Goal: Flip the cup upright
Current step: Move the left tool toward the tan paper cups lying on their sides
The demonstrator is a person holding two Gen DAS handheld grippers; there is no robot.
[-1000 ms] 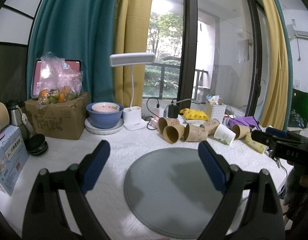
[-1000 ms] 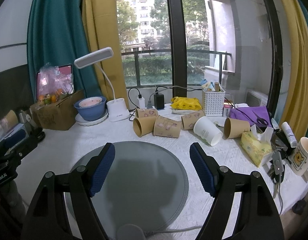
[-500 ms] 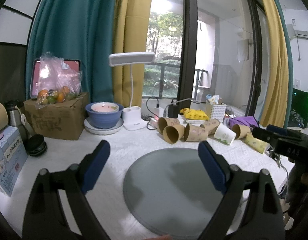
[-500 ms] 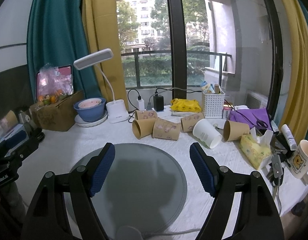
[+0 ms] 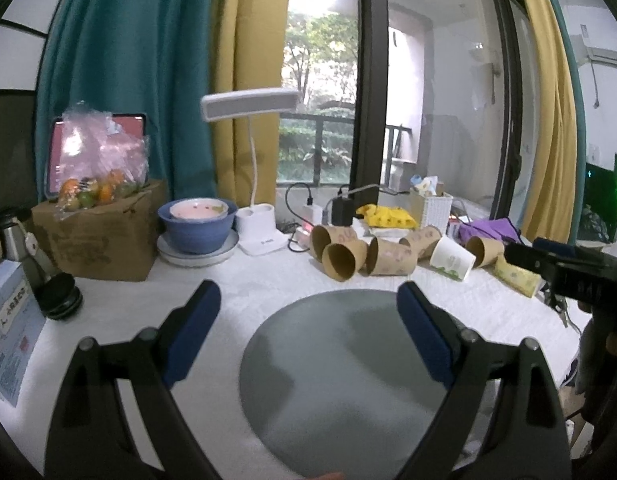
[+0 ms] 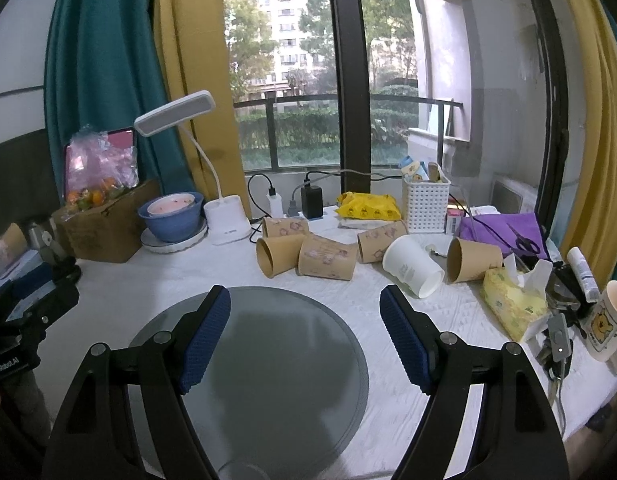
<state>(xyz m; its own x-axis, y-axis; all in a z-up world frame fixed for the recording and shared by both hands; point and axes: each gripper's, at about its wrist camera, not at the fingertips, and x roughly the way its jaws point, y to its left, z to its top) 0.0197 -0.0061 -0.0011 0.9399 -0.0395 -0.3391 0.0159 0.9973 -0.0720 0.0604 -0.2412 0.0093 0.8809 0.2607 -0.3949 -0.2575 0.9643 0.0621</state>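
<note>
Several paper cups lie on their sides in a row behind a round grey mat (image 6: 260, 360): brown ones (image 6: 278, 254) (image 6: 328, 258) (image 6: 472, 260) and a white one (image 6: 412, 270). In the left wrist view the same row shows, with a brown cup (image 5: 344, 256) and the white cup (image 5: 452, 258) behind the mat (image 5: 340, 376). My left gripper (image 5: 308, 300) is open and empty above the mat's near side. My right gripper (image 6: 304, 300) is open and empty above the mat, short of the cups.
A blue bowl on plates (image 6: 172, 220), a white desk lamp (image 6: 224, 222), a cardboard box with fruit (image 6: 104, 224), a white basket (image 6: 426, 204), a tissue pack (image 6: 512, 308) and a bear mug (image 6: 608, 320) crowd the white table's back and right.
Both grippers stay open. The views have shifted slightly forward and down toward the table; the cups have not moved.
</note>
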